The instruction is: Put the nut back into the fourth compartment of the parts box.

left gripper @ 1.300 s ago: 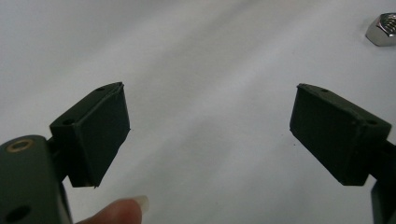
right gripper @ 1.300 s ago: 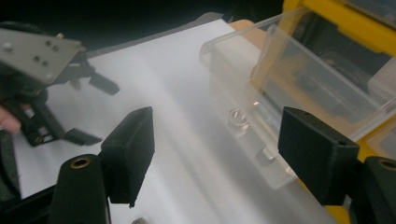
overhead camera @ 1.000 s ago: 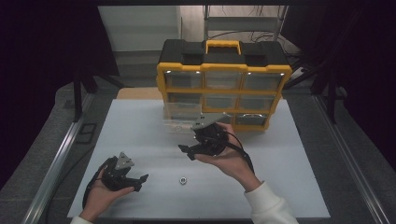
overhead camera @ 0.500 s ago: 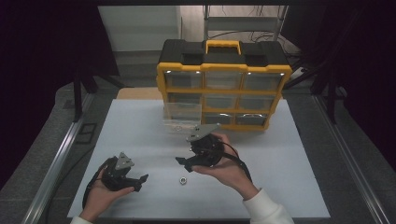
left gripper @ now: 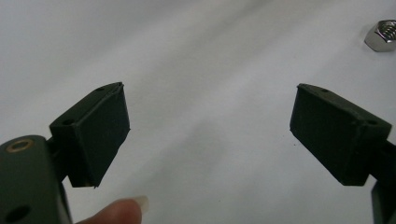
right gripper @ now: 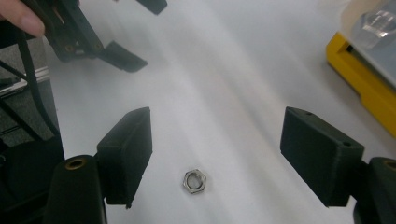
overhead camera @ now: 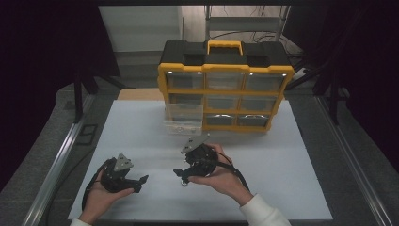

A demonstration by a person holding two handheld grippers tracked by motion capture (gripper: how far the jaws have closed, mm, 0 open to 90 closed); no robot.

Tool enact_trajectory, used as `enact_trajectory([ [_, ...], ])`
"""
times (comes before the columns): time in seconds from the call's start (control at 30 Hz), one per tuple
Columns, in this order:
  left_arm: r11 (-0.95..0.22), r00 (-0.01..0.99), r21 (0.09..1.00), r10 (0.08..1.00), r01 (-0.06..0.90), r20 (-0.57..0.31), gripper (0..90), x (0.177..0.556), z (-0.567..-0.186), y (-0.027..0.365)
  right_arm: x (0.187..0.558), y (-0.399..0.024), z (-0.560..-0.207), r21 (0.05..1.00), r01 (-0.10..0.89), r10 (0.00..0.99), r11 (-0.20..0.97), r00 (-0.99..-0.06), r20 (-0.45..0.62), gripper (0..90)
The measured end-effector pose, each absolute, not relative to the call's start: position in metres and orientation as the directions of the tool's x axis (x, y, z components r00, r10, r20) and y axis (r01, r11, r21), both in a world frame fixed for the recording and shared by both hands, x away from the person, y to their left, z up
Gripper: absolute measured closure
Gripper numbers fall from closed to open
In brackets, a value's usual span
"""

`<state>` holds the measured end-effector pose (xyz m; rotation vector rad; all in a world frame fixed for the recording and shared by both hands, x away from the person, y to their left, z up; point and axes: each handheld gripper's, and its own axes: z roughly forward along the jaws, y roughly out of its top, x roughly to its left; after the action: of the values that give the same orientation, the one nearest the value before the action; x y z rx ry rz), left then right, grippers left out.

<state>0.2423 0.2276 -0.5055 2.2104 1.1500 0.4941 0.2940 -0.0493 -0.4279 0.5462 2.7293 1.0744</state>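
So, down near the front edge of the bench (overhead camera: 141,127), the right tool (right gripper: 215,154) is held low with its pads spread wide apart and nothing clamped; the hex nut (right gripper: 195,181) lies flat on the white surface right between them, a bit closer to the pad seen on the left in the right gripper view. The left tool (overhead camera: 134,181) is parked toward the front left corner, also spread wide and empty, with the same nut seen off to one side in the left gripper view.

The nut looks like plain steel: light, rigid, not fragile, but small and shiny, so it's likely to be slippery and to skate across the smooth bench if it gets nudged from one side only. It's probably best taken across two opposite flats, with the pads brought right down to the surface since so little height is on offer. A grip on the corners would likely let it twist out.

Nothing is in the way around the nut; the left tool is well apart from it.

Further back, a clear drawer (overhead camera: 184,117) is pulled out onto the bench, with small bits inside that can't be made out. Behind it, at the far edge, stands the yellow and black organizer (overhead camera: 226,75).
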Motion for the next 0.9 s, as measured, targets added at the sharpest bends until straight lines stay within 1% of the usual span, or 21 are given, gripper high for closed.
enact_trajectory([
  [0.6,-0.439,0.550,0.664,0.834,0.605,0.051,12.6,0.242,-0.505,0.228,0.293,-0.040,-0.450,0.609,0.282,0.368,0.741,-0.930,-0.018,25.1],
  [0.9,-0.443,0.553,0.663,0.832,0.604,0.052,12.6,0.241,-0.504,0.228,0.292,-0.036,-0.458,0.570,0.296,0.369,0.766,-0.929,-0.012,23.1],
])
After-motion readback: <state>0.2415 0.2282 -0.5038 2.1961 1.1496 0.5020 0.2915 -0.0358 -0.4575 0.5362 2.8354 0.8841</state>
